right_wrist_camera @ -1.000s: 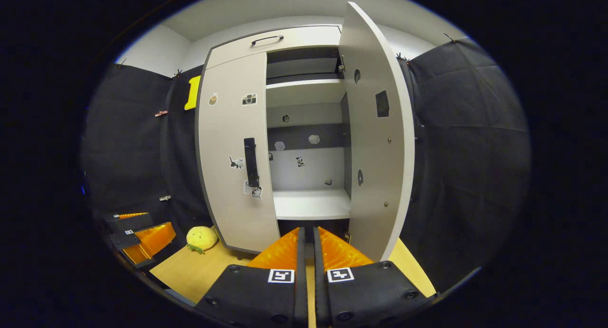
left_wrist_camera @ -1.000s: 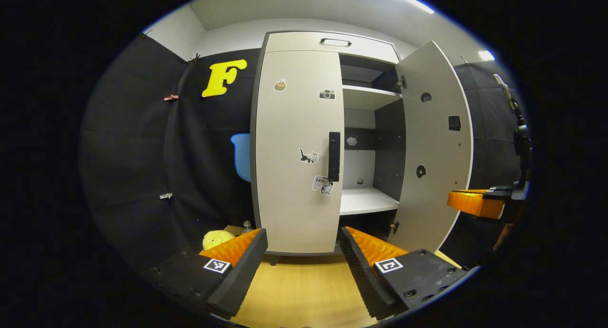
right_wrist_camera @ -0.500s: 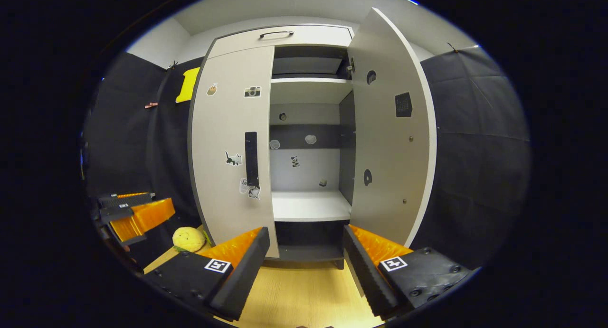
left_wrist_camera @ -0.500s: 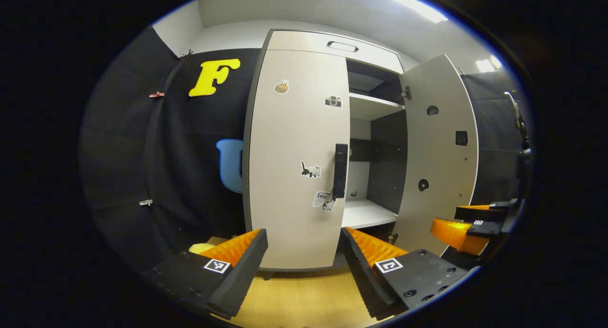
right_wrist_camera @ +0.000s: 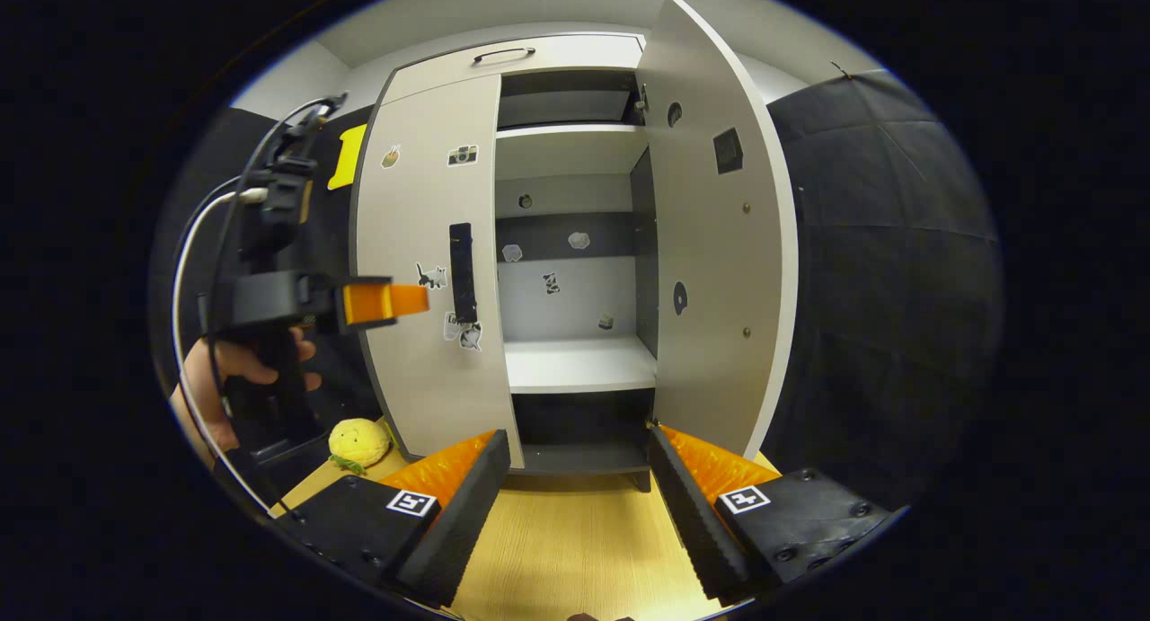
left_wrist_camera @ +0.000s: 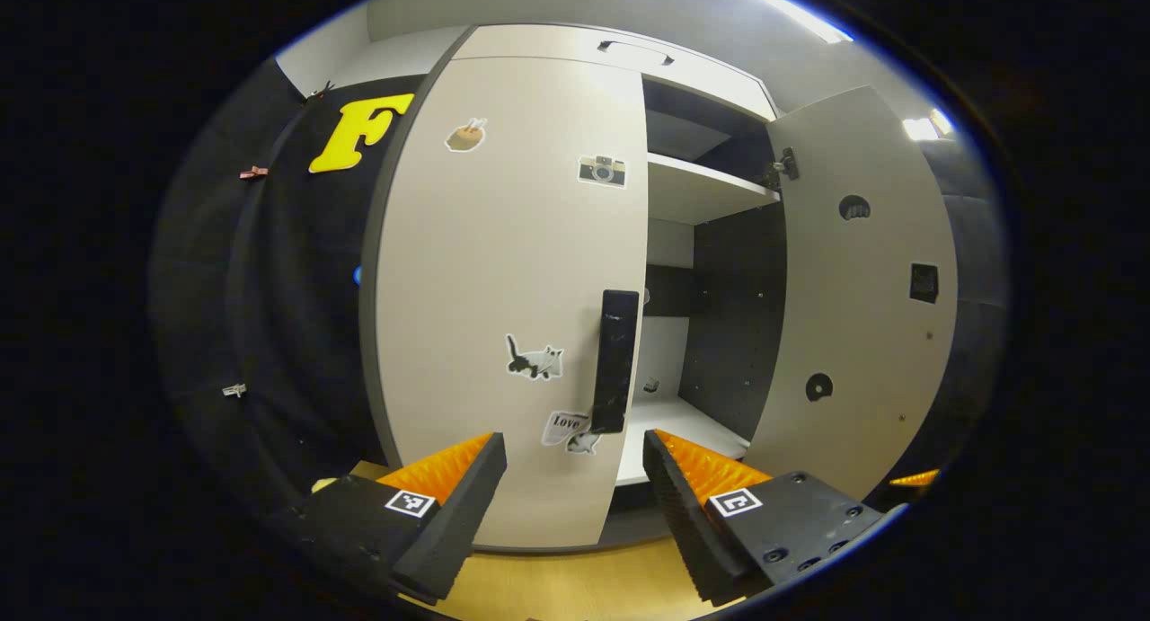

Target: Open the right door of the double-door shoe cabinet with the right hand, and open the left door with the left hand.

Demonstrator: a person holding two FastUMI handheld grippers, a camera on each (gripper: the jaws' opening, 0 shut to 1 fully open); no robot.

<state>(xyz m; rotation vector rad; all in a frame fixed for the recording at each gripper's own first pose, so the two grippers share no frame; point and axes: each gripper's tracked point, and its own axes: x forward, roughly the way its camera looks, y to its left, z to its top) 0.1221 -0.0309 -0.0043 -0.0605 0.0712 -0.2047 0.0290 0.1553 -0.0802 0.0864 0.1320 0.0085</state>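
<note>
Straight ahead of both cameras stood the pale double-door shoe cabinet (right_wrist_camera: 575,243), resting on a light wooden floor (right_wrist_camera: 575,549) with black cloth hung behind it. Its right door (right_wrist_camera: 719,270) was swung wide open, showing its inner face with hinge holes. Behind that door lay a white shelf (right_wrist_camera: 579,365), a second shelf higher up, and a grey back panel dotted with small stickers. Its left door (left_wrist_camera: 512,279) was closed. That door carried a dark vertical handle (left_wrist_camera: 615,360) near its inner edge, plus stickers of a cat, a camera and a few others.

From the left gripper view, the left gripper (left_wrist_camera: 575,446) hovered close before the closed door with its fingers spread apart and nothing between them. The handle sat just above the gap between the fingers, and the gripper touched neither door nor handle. From the right gripper view, this same gripper appeared at the left, held in a person's hand (right_wrist_camera: 238,369) with cables trailing from it, pointing toward the handle.

The right gripper (right_wrist_camera: 579,446) was low in front of the cabinet's open half, its fingers also spread wide and empty, apart from the right door. A small yellow plush toy (right_wrist_camera: 358,443) lay on the floor beside the cabinet's left lower corner.
</note>
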